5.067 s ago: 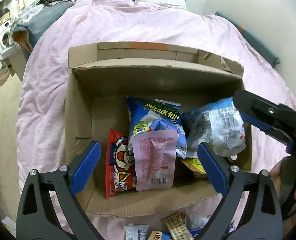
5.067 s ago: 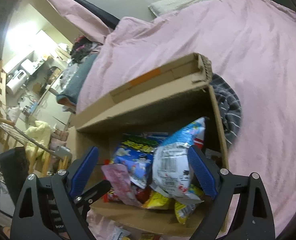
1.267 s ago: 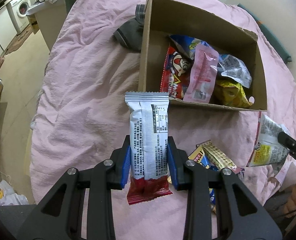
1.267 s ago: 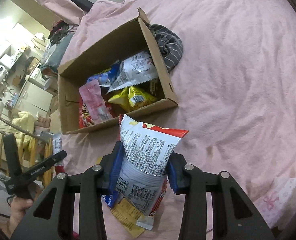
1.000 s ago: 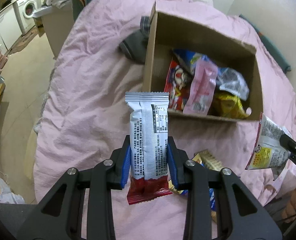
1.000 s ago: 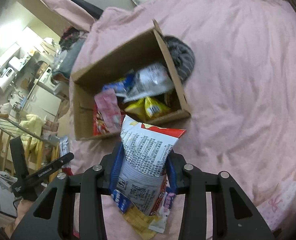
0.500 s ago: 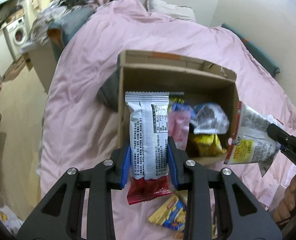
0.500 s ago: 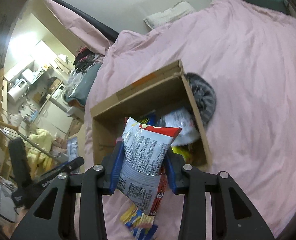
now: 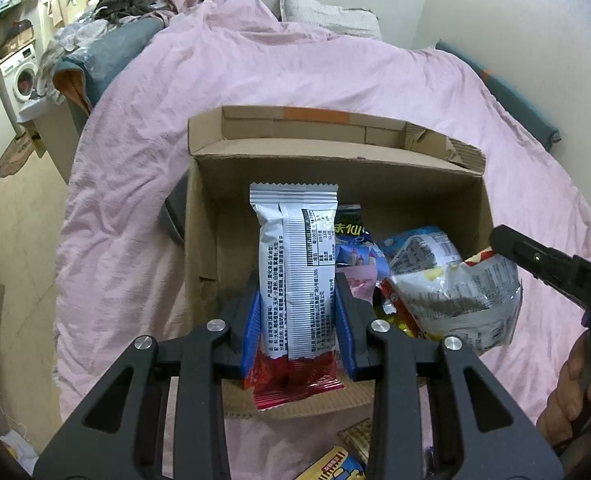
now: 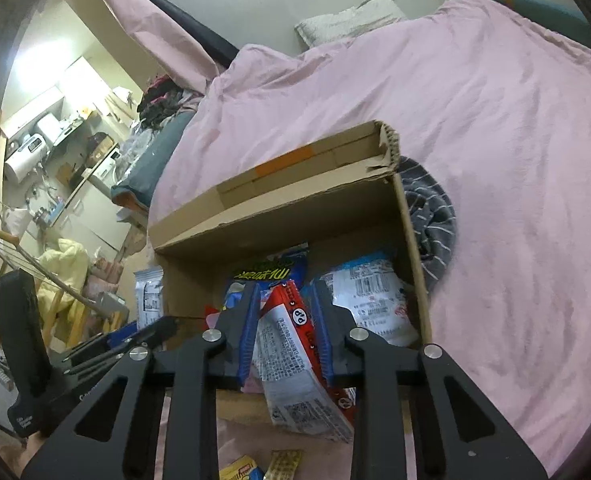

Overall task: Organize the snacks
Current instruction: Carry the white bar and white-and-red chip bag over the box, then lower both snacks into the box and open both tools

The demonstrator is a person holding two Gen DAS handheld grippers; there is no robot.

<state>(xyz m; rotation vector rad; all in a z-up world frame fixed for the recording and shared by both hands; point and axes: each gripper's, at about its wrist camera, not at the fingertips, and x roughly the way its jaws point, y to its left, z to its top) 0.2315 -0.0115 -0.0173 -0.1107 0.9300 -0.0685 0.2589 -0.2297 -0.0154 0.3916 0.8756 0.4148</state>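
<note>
An open cardboard box (image 9: 335, 160) with several snack bags stands on a pink bed cover; it also shows in the right wrist view (image 10: 279, 216). My left gripper (image 9: 297, 320) is shut on a silver and red snack packet (image 9: 295, 264), held upright over the box's near left part. My right gripper (image 10: 283, 332) is shut on a red and silver snack bag (image 10: 291, 360), tilted over the box's near edge. That bag (image 9: 455, 300) and the right gripper also show in the left wrist view, over the box's right side.
Loose snack packets lie on the bed in front of the box (image 9: 335, 464), (image 10: 255, 468). A grey striped cloth (image 10: 431, 220) lies against the box's right wall. A pillow (image 9: 327, 16) is at the bed's head. Floor and furniture are off the bed's left side.
Both grippers have moved forward and down with their packets, from in front of the box to over it. The right bag has tilted down toward the box's contents.
</note>
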